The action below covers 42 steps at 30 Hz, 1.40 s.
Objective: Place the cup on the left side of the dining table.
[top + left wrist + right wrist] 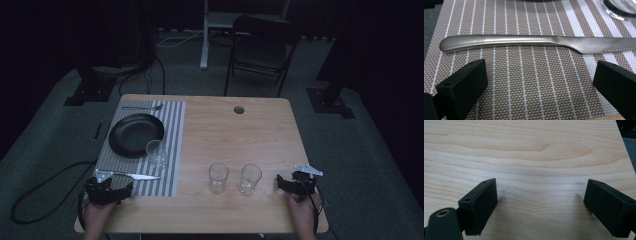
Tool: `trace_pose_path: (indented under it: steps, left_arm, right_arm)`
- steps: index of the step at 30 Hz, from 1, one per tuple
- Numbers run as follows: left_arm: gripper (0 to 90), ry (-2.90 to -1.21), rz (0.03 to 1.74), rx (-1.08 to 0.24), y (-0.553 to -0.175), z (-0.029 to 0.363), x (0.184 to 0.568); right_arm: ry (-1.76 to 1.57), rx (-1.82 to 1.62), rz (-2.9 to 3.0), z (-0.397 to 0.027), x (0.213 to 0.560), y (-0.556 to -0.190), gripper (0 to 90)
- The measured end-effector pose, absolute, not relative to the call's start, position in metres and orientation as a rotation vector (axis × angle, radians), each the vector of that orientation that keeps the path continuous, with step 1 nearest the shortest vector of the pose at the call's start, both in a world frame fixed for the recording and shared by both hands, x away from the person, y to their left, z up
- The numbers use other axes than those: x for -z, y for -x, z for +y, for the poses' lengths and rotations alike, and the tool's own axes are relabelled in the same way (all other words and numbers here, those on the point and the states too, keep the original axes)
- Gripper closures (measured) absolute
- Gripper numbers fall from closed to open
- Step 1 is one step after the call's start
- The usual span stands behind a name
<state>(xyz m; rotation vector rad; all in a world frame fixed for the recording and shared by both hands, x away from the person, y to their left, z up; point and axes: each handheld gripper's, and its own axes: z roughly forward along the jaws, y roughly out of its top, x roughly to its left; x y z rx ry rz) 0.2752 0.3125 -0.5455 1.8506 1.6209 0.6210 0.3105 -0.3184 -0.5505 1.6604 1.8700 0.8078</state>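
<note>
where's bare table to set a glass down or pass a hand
Free: the far right wood between the placemat and the hole, and bare wood ahead of the right claw. Crowded: the placemat, with plate, glass, knife.

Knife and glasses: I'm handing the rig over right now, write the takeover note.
Left claw: open, empty, just short of the knife.
Right claw: open, empty, over bare table at the near right corner.
Things: the knife lies flat on the striped placemat, near the black plate; one glass stands on the mat, a fork lies at its far edge; two glasses stand on the wood.
Done: nothing held.
Left: probably close on the knife handle.
</note>
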Motion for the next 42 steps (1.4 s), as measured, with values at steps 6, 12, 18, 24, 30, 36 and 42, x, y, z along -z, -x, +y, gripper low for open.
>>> trace_pose_path:
  steps: [6,12,18,24,30,36,42]
  left_arm:
    - [0.1,-1.858,1.655,-0.648,-0.2757,0.3133,0.5455]
    - [0.1,-1.868,1.663,-0.671,-0.2762,0.3103,0.5464]
    - [0.1,-1.859,1.679,-0.681,-0.2751,0.309,0.5465]
    - [0.1,-1.853,1.687,-0.686,-0.2747,0.3081,0.5466]
    - [0.1,-1.847,1.697,-0.689,-0.2742,0.3073,0.5466]
    - [0.1,-1.847,1.697,-0.689,-0.2743,0.3073,0.5466]
    - [0.1,-1.845,1.698,-0.69,-0.2743,0.3072,0.5466]
  right_arm:
    - [-1.66,-0.808,1.87,-0.3184,0.5505,-0.3105,11.2]
    - [-1.66,-0.808,1.87,-0.3184,0.5505,-0.3105,11.2]
    - [-1.66,-0.808,1.87,-0.3184,0.5505,-0.3105,11.2]
    - [-1.66,-0.808,1.87,-0.3184,0.5505,-0.3105,11.2]
    - [-1.66,-0.808,1.87,-0.3184,0.5505,-0.3105,11.2]
    - [-1.66,-0.808,1.87,-0.3184,0.5505,-0.3105,11.2]
    - [-1.66,-0.808,1.87,-0.3184,0.5505,-0.3106,11.2]
